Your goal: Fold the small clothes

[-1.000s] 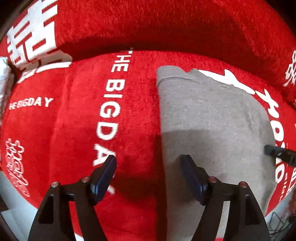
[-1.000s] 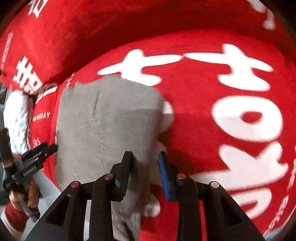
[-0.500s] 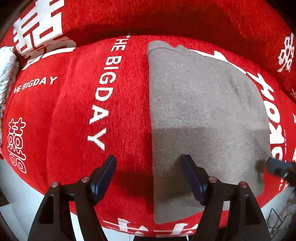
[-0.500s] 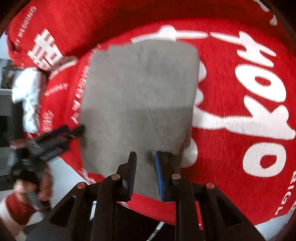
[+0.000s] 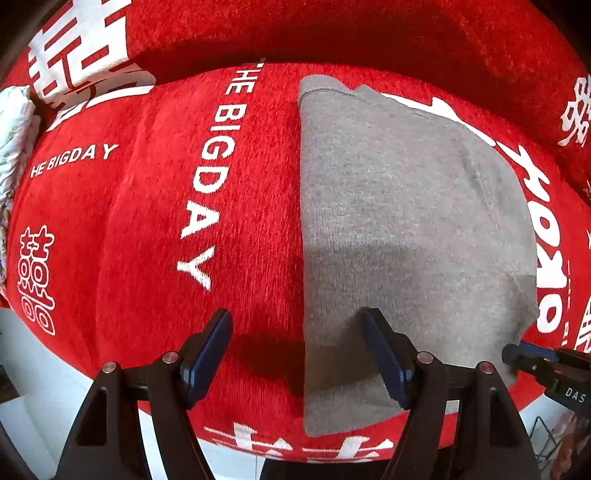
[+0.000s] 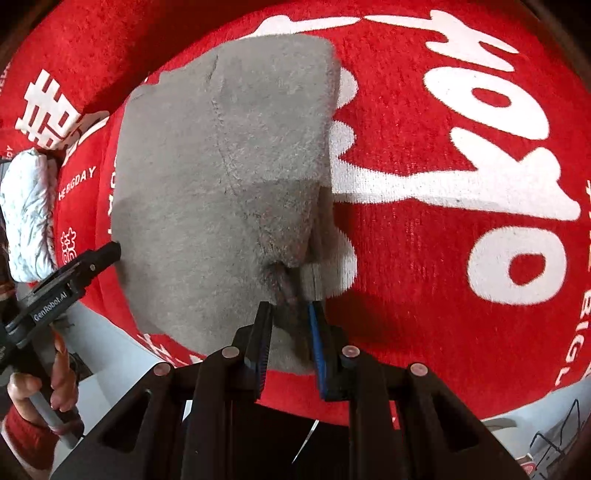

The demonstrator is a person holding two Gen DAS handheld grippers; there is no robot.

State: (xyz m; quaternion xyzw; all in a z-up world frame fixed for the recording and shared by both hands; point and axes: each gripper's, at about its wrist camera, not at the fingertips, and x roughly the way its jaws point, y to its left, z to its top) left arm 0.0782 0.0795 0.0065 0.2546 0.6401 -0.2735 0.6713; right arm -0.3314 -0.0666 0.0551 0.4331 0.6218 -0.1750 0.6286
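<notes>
A grey knit garment lies folded flat on a red cushion with white lettering. My left gripper is open, above the garment's near left edge, holding nothing; its right finger is over the cloth. In the right wrist view the garment fills the left half. My right gripper is shut on a bunched fold at the garment's near right corner. The left gripper shows at the left of that view, and the right gripper's tip shows at the left wrist view's right edge.
A white padded item lies at the cushion's left end. The red cushion back rises behind the garment. The cushion's front edge drops to a pale floor. A wire rack stands at the lower right.
My right gripper has closed on the garment's near right corner and bunched it up. Both cameras have pulled back towards the cushion's front edge. The left gripper stays open.
</notes>
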